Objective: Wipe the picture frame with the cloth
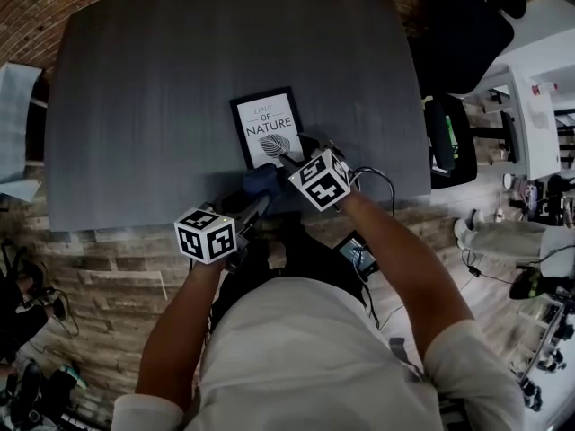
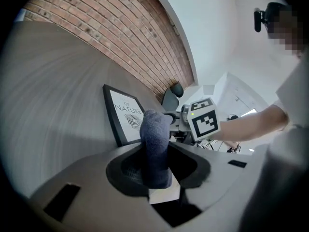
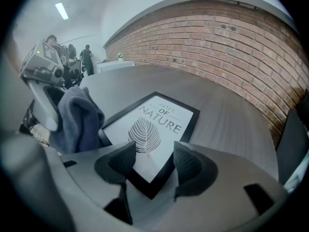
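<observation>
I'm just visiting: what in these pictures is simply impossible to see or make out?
- Head view: the right gripper covers the near corner of the picture frame; whether they touch is unclear.
- Left gripper view: the cloth, clamped in the left gripper, hides the frame's right side.
- Head view: the grippers hide part of the cloth.
- Head view: the top word on the print is too small to read.

A soft, fuzzy blue-grey cloth, a matt black picture frame round a smooth paper print, a matt wood-grain table.
</observation>
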